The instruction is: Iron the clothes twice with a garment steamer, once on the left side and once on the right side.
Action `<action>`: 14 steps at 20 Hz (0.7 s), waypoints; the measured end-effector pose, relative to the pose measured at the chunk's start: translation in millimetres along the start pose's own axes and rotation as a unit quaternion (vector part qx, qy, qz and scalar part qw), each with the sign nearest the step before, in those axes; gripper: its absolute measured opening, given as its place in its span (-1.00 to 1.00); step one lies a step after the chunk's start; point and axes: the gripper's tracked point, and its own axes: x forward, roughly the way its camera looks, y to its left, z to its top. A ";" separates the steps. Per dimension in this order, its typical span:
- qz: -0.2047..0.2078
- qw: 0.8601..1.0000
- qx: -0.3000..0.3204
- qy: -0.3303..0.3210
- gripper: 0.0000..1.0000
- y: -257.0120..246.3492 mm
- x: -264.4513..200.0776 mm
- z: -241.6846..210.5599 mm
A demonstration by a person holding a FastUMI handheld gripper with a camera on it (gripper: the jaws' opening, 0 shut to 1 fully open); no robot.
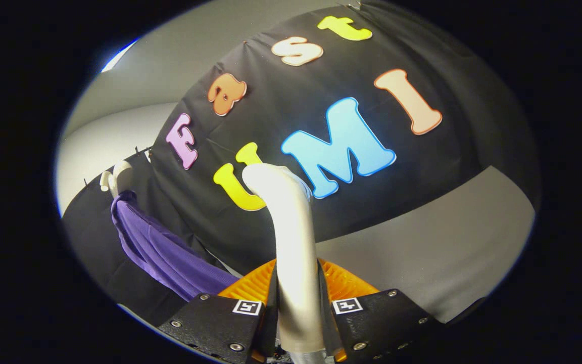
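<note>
A black cloth wall (422, 167) rises across the booth, with pale grey wall beside and below it, as the gripper tilts upward with the garment steamer in its grasp. Off to the left and beyond the fingers, a purple garment (164, 253) hangs from a white hanger (119, 179), its folds running down and toward the gripper's left side; it stands well apart from the steamer head. Between the fingers stands the steamer's pale handle (295, 263), its long axis running straight up and away from the gripper before bending at the top toward the left, where the head (265, 174) points. The gripper (297, 303) is closed narrowly around that handle, both fingers pressing its sides, the ribbed pads (250, 285) flanking it. Judging from this layout, ironing has not begun on either side here: the head faces the wall rather than the fabric, and the next move would seem to call for swinging the steamer left and downward so its head meets the garment, which lies entirely on the left of the jaws.
</note>
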 end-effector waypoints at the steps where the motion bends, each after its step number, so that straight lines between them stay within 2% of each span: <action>1: 0.002 1.000 -0.017 -0.010 -0.26 11.6 -8.6 -0.2; 7: 0.003 0.993 -0.080 -0.090 -0.27 80.0 -44.0 4.7; 12: -0.006 0.975 -0.154 -0.160 -0.27 137.4 -61.9 4.8; 14: -0.014 0.964 -0.176 -0.201 -0.26 160.1 -69.6 5.3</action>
